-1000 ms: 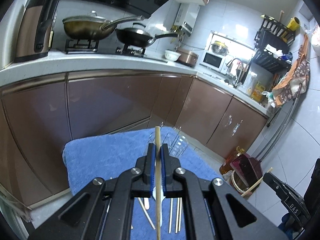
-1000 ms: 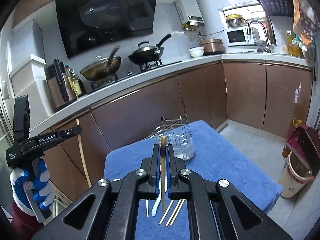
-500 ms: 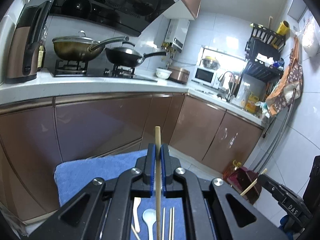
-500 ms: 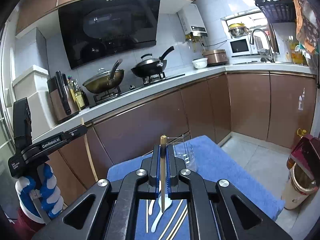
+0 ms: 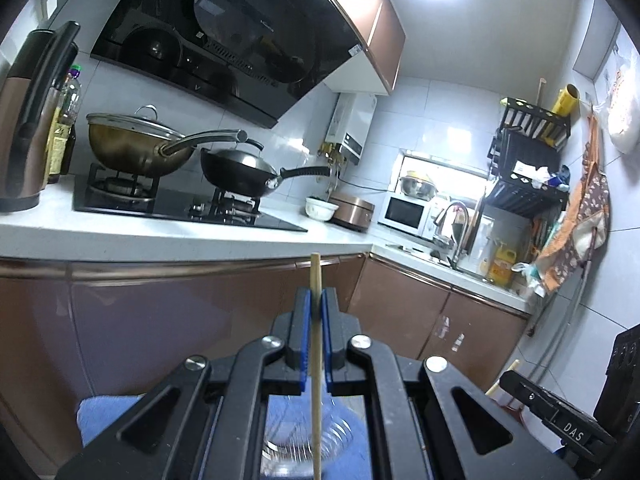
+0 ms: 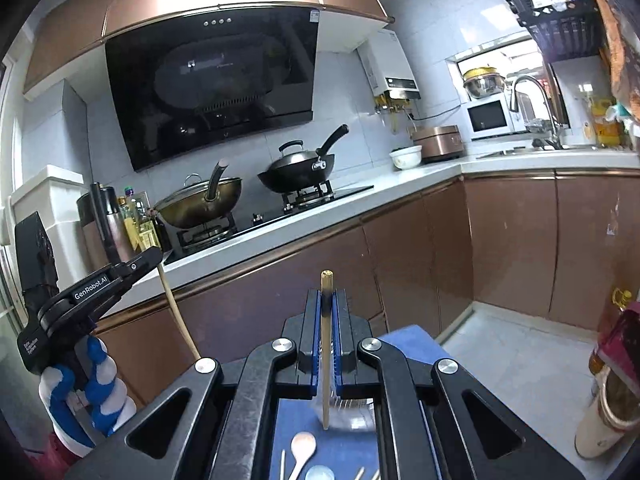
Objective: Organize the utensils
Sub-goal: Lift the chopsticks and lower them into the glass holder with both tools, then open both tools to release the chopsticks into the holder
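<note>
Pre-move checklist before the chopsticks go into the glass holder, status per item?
1. Left tool shut on chopstick: ok.
2. Right tool shut on chopstick: ok.
3. Glass holder in view below left tool: ok.
4. Holder upright: cannot tell, blurred.
5. Chopstick tip over holder opening: cannot tell.
6. Spoons on blue towel clear of holder: ok.

I'm in a home kitchen: gas hob (image 5: 168, 204) with wok (image 5: 136, 144) and pan (image 5: 240, 172) under a black hood (image 5: 224, 32), brown cabinets (image 6: 512, 240), microwave (image 5: 404, 213), sink tap (image 6: 532, 96), rice cooker (image 6: 438, 142).
</note>
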Demonstrator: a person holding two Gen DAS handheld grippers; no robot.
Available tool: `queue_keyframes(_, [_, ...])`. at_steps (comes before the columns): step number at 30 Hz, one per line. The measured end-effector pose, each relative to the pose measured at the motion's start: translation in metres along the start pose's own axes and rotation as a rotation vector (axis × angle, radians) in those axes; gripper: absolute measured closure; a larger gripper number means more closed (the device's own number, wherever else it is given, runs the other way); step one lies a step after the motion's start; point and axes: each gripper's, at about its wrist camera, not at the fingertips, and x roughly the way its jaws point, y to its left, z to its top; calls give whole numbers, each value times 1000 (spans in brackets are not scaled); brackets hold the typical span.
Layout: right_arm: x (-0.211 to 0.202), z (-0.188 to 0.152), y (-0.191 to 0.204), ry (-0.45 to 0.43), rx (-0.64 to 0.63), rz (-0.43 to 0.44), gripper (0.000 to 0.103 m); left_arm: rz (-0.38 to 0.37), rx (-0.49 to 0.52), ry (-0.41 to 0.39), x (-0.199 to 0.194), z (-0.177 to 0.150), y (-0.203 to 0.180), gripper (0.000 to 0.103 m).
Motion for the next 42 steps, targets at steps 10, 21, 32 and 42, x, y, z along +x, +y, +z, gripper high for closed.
queue_keyframes(10, [90, -8, -7, 22, -54, -37, 98, 45, -2, 42, 102, -43, 10, 98])
queue_keyframes(21, [154, -63, -29, 94, -67, -94, 98, 162, 0, 68, 174, -127, 16, 98])
queue_keyframes(32, [169, -104, -39, 185, -43, -112, 79, 165, -13, 144, 182, -163, 30, 83])
queue_keyframes(42, [105, -57, -10, 82, -62, -119, 69, 179, 35, 54, 109, -103, 19, 60])
